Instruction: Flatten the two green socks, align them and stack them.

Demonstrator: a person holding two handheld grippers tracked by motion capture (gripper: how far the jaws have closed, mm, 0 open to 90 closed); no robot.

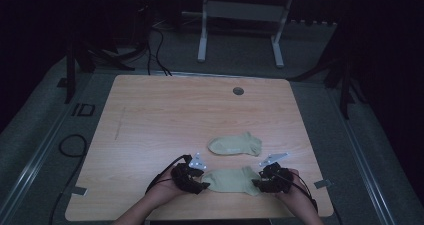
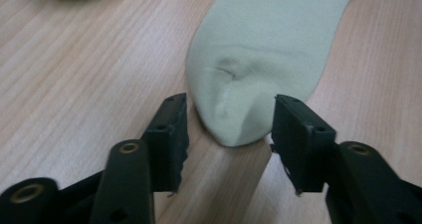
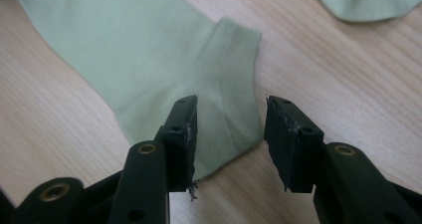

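Near sock [image 1: 231, 180] laid flat on light wood-grain table [image 1: 165, 110], toe bracketed by left gripper [image 2: 230, 122], cuff by right gripper [image 3: 230, 122], jaws part-open, nothing clamped, second sock [image 1: 235, 145] beyond, room dim, grey carpet.

Near sock [image 1: 231, 180]: pale green, plain knit, ribbed band at the cuff. Far sock [image 1: 235, 145]: same pale green. Surface [image 1: 165, 115]: light wood grain with fine streaks. Left hand-held gripper [image 2: 230, 129] and right hand-held gripper [image 3: 230, 129]: black jaws, brass-coloured rivets
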